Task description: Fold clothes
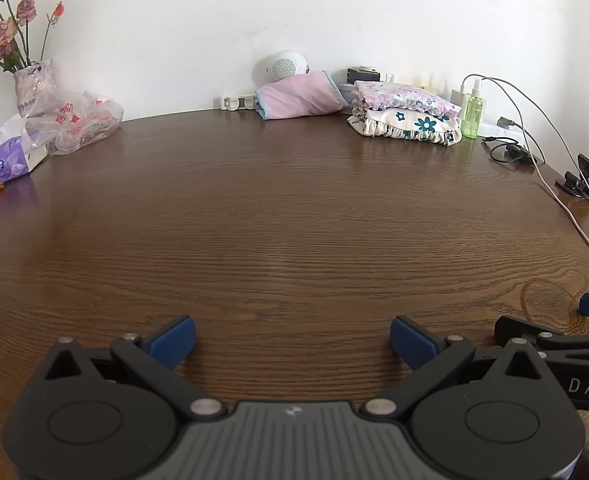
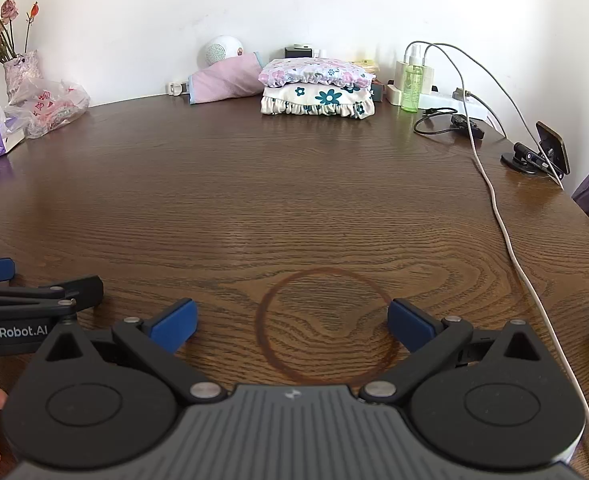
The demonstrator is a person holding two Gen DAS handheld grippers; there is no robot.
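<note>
Two folded floral garments sit stacked at the far side of the brown wooden table (image 1: 278, 208): a pink-flowered one (image 1: 406, 97) on a cream one with teal flowers (image 1: 408, 125). The stack also shows in the right wrist view (image 2: 317, 87). A pink folded cloth (image 1: 300, 96) lies left of it, against the wall. My left gripper (image 1: 292, 338) is open and empty, low over the near table. My right gripper (image 2: 292, 322) is open and empty over a dark ring stain (image 2: 324, 326). The two grippers are side by side; neither is near the clothes.
A vase of dried roses (image 1: 30, 84), a plastic bag (image 1: 76, 120) and a tissue pack (image 1: 8, 162) stand far left. A green spray bottle (image 2: 411, 86), power strip, cables (image 2: 506, 232) and a phone on a stand (image 2: 550, 150) are at the right.
</note>
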